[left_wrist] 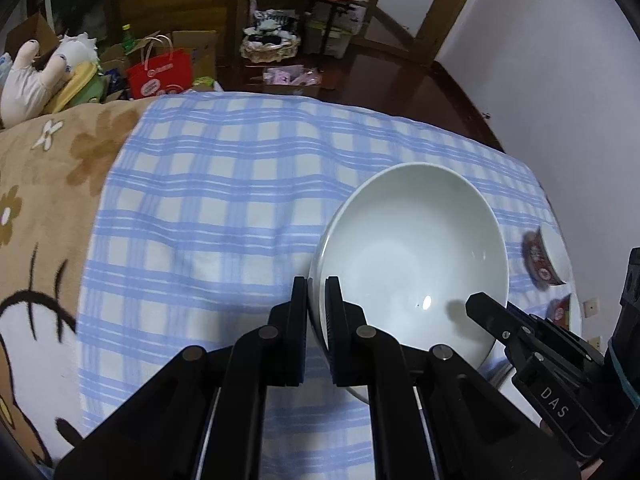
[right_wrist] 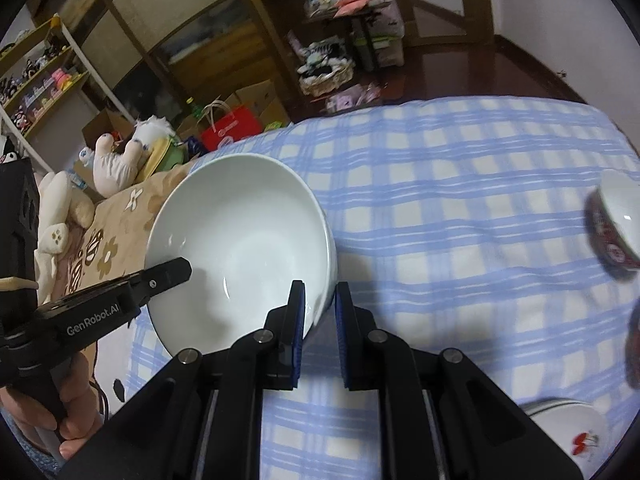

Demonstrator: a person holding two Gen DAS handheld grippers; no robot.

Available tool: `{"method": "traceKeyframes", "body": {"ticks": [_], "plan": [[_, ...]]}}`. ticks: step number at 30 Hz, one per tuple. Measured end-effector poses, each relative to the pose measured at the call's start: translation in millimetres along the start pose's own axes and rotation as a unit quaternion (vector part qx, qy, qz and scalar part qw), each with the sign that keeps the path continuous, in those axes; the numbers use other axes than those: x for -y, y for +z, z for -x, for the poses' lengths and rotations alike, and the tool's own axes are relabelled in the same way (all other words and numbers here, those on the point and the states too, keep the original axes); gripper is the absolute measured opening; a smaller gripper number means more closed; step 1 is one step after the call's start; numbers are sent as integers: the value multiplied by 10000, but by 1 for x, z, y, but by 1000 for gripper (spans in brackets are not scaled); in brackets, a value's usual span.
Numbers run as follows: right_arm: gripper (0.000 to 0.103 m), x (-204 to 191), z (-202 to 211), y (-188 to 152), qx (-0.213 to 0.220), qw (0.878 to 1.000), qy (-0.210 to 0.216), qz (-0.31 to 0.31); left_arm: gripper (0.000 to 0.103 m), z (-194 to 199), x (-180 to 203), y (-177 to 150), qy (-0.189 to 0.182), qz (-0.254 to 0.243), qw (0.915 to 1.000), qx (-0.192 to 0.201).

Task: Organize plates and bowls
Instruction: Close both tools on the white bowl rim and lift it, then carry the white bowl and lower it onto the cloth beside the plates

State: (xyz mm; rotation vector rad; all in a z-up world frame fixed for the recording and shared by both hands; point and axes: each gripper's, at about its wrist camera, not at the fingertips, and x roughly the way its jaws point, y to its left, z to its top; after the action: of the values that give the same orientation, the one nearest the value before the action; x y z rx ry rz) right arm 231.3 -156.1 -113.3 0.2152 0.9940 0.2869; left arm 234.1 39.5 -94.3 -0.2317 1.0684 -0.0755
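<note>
A big white bowl hangs tilted above the blue checked cloth, pinched from two sides at once. The left claw is clenched on the bowl's rim, one finger inside the wall and one outside. The right claw grips the opposite edge of the same rim in the same way, its blue pads pressed on the white wall. In the left wrist view the right claw comes in from the right of the bowl, and in the right wrist view the left claw reaches the bowl's inner wall from the left, with a bare hand wrapped round its handle.

Taking the white bowl as the mark: to its right on the cloth sits a small bowl with a dark red patterned outside, blurred, well apart from it. Nearer than that, at the lower right corner of the right wrist view, lies a white plate with a red mark. To the bowl's left the checked cloth ends and a tan blanket with brown flowers takes over. Beyond that blanket lie soft toys and a red paper bag. Farther back from the bowl stand wooden shelves and a basket on the dark floor.
</note>
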Motion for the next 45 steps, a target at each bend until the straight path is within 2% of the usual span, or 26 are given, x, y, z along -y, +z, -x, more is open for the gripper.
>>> {"method": "traceKeyframes", "body": {"ticks": [13, 24, 28, 33, 37, 42, 45], "plan": [[17, 28, 33, -17, 56, 9997, -233, 69, 9, 0, 41, -17, -250, -335, 9991, -56], [17, 57, 34, -37, -43, 9992, -388, -17, 9, -21, 64, -34, -412, -458, 9977, -295], [17, 70, 27, -43, -101, 9992, -349, -171, 9, -34, 72, -38, -341, -555, 9968, -457], [17, 81, 7, -52, -287, 9983, -493, -102, 9, -55, 79, -42, -219, -598, 9956, -693], [20, 83, 3, -52, -257, 9989, -347, -193, 9, -70, 82, -44, -32, -701, 9946, -769], [21, 82, 5, -50, -187, 9992, -277, -210, 9, -74, 70, -39, -299, -400, 9948, -890], [21, 82, 4, -53, -144, 9992, -286, -236, 9, -72, 71, -34, -189, -475, 9955, -796]]}}
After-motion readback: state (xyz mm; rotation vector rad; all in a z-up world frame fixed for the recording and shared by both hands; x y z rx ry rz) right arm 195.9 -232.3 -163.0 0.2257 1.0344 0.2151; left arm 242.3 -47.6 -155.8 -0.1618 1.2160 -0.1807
